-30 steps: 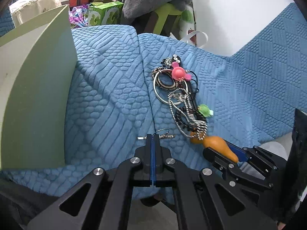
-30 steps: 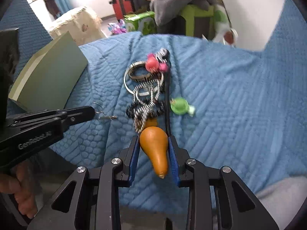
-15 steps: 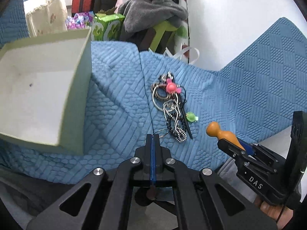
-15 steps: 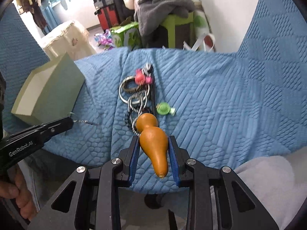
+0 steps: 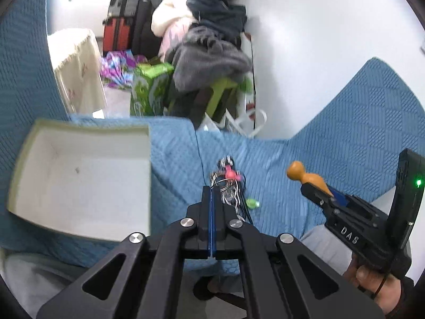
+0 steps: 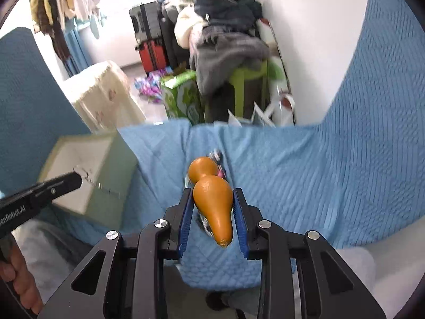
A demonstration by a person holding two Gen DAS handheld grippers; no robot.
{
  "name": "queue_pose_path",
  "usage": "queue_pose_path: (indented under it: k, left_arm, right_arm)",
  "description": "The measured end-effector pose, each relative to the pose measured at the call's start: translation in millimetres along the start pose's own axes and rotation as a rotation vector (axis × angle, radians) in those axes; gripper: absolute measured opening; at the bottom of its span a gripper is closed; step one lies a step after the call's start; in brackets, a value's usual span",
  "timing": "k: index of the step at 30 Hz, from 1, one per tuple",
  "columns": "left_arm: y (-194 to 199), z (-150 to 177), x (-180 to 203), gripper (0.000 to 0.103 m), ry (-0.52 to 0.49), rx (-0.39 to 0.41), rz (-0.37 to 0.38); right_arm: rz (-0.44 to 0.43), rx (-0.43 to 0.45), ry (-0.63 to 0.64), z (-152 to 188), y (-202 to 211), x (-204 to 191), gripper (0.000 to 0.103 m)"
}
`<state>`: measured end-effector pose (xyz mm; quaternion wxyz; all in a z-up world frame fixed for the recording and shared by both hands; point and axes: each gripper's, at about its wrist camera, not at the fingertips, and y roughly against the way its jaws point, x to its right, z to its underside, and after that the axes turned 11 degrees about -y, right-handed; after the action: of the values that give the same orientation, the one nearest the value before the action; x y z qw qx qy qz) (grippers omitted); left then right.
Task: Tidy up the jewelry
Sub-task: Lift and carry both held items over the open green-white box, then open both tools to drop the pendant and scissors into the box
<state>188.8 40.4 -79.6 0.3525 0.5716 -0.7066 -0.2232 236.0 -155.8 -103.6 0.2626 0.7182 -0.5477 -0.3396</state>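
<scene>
1. Left wrist view: my left gripper is pressed together; whether it pinches the little chain can't be told here. I'd carry it toward the box at nine o'clock.
2. Right wrist view: my right gripper pinches the gourd; the chain dangles from the left gripper at nine o'clock over the box. Release gently.

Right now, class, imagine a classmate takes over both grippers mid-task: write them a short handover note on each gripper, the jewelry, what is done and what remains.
Left gripper: shut on a thin chain that dangles from its tips, in front of the open box.
Right gripper: shut on an orange gourd-shaped pendant, clear of the blue cover.
The jewelry pile lies on the cover, right of the box.
Done: two pieces picked up. The box looks empty.
Left: put both in the box, then the pile.
</scene>
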Motion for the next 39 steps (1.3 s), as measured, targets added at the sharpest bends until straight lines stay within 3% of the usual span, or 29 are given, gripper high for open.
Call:
queue_pose_path:
  k: [8, 15, 23, 29, 39]
  left_arm:
    - [51, -24, -31, 0.000, -0.034, 0.115, -0.080]
    - [67, -19, -74, 0.000, -0.016, 0.158, -0.131]
    - [40, 8, -128, 0.000, 0.042, 0.090, -0.176]
    - [19, 32, -163, 0.000, 0.125, 0.026, -0.188]
    - [-9, 56, -181, 0.000, 0.173, -0.041, -0.191]
  right_arm:
    - [-0.087, 0.116, 0.065, -37, 32, -65, 0.027]
    - [-0.184, 0.087, 0.112, -35, 14, -128, 0.027]
    - [-0.206, -0.028, 0.179, 1, -42, -182, 0.027]
    - [-0.175, -0.115, 0.244, 33, -81, -205, 0.027]
    - [-0.148, -0.170, 0.276, 56, -117, -216, 0.027]
